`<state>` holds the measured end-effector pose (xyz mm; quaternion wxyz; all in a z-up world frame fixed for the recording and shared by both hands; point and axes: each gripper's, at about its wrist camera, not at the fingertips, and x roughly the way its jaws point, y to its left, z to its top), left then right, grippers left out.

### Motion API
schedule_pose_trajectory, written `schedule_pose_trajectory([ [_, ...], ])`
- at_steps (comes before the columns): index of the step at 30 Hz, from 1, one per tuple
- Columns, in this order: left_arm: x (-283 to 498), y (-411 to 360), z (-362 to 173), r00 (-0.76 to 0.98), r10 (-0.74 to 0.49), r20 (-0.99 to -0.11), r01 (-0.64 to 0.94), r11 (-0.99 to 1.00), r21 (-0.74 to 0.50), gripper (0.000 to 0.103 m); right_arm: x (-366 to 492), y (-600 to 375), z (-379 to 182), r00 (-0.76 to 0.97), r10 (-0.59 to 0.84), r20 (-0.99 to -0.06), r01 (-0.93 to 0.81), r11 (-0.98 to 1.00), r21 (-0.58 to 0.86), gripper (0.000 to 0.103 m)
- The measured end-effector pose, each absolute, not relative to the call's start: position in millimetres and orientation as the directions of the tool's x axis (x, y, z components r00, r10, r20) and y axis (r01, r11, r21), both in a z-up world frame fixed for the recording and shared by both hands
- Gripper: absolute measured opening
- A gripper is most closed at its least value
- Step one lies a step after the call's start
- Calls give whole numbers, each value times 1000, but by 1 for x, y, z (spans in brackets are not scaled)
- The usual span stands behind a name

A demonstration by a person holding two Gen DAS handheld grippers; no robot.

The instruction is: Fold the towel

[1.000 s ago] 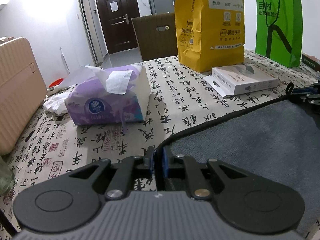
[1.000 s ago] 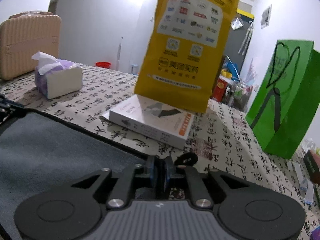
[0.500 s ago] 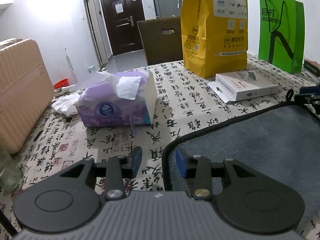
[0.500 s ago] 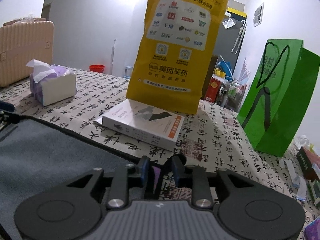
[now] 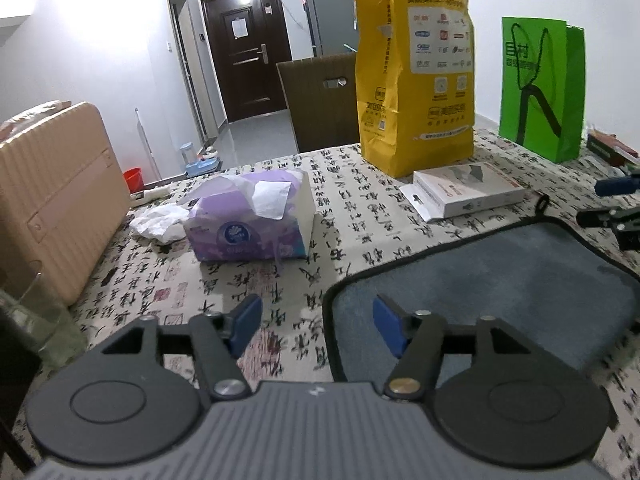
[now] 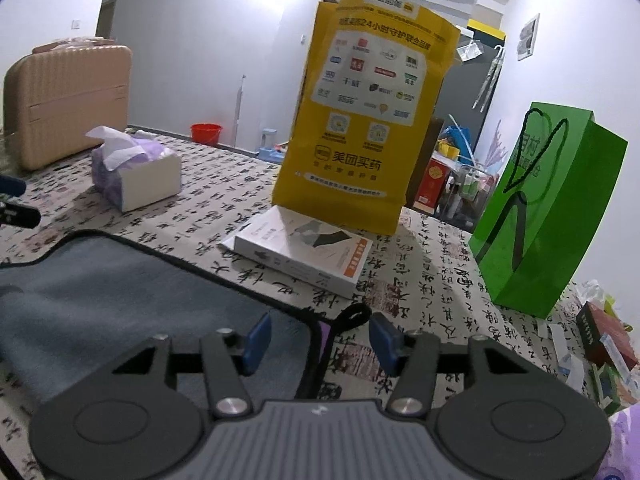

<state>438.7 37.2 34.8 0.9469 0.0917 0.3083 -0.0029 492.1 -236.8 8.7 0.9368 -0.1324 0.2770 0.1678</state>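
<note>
A grey towel (image 5: 500, 280) with a black hem lies flat on the calligraphy-print tablecloth (image 5: 360, 216); it also shows in the right wrist view (image 6: 120, 292). My left gripper (image 5: 316, 326) is open and empty, its blue pads either side of the towel's left corner, above it. My right gripper (image 6: 318, 342) is open and empty over the towel's right corner, where a black hanging loop (image 6: 352, 316) lies. The right gripper's tips show at the left wrist view's right edge (image 5: 612, 204).
A purple tissue pack (image 5: 252, 216) stands beyond the towel on the left, crumpled tissue (image 5: 158, 224) beside it. A white flat box (image 5: 468, 194), a yellow paper bag (image 5: 416, 88) and a green bag (image 5: 542, 88) stand behind. A beige suitcase (image 5: 52, 196) is at far left.
Both grippers were shut on the towel's corners a second ago. Both have opened wide, let the corners go and lifted a little. The towel now lies flat.
</note>
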Motion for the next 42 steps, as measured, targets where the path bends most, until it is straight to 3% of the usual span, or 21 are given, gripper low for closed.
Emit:
schedule_pose_trajectory([
  [17, 350, 24, 69, 822, 28, -569, 100, 976, 192, 82, 415, -249, 43, 779, 238, -579, -399, 902, -166, 72],
  [42, 269, 32, 85, 841, 44, -539, 59, 983, 172, 91, 320, -256, 63, 790, 265, -552, -396, 909, -130, 79],
])
